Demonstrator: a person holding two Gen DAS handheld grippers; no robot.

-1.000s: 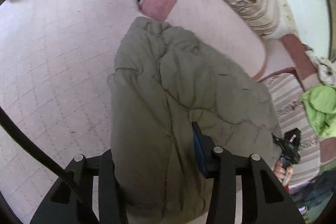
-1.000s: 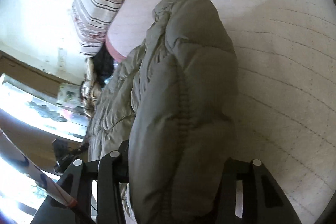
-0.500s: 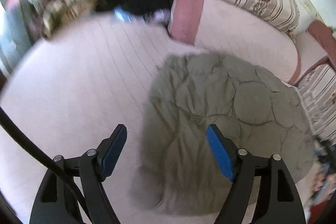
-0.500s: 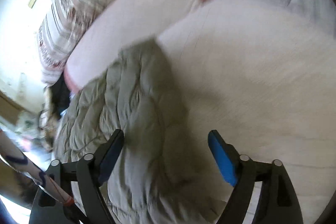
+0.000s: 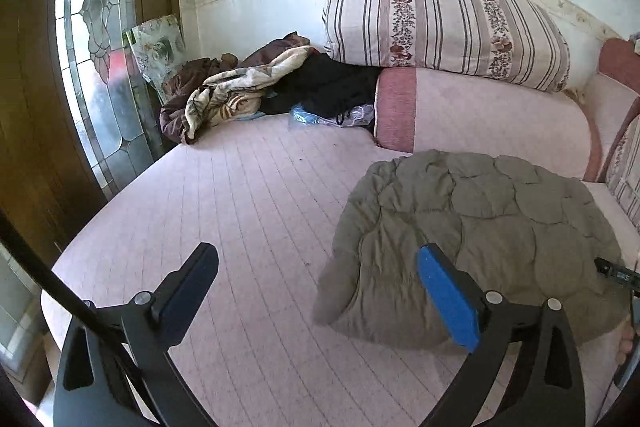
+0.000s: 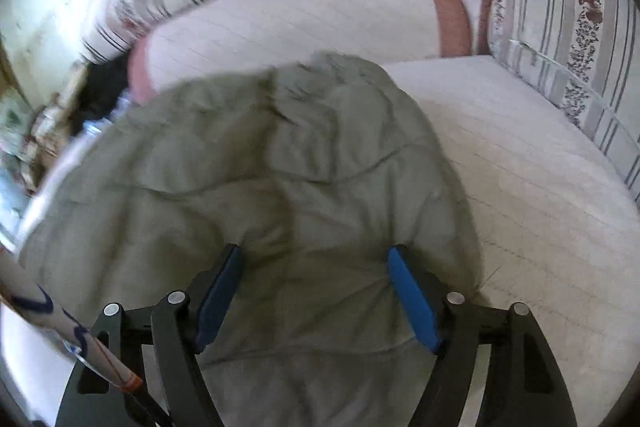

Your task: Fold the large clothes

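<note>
jacket (image 5: 472, 239), olive and quilted, lay in a folded, rounded heap on the pink mattress (image 5: 248, 211), toward its far right corner, with its far edge touching the pink bolster (image 5: 480, 115) that ran along the back edge. your left gripper (image 5: 316, 291) hung above the bare mattress just left of the jacket, its jaws spread wide and holding nothing; the blue pad (image 5: 448, 303) on its right finger showed in front of the jacket's near left edge, but whether it touched the fabric could not be told. your right gripper (image 6: 316, 287) was over the jacket (image 6: 256, 179) on its near side, jaws wide apart, with the padded fabric bulging between the two blue pads (image 6: 412, 299); the fingers were not pinching it, though the tips seemed to rest against the cloth. that view was blurred, so finer contact could not be judged. a striped cushion (image 5: 444, 27) stood on the bolster against the wall. at the far left corner of the mattress sat a pile of other clothes (image 5: 240, 87), a dark garment and a cream patterned one among them, beside a stained-glass door (image 5: 96, 39). a second striped cushion (image 6: 572, 55) lined the right edge.
</note>
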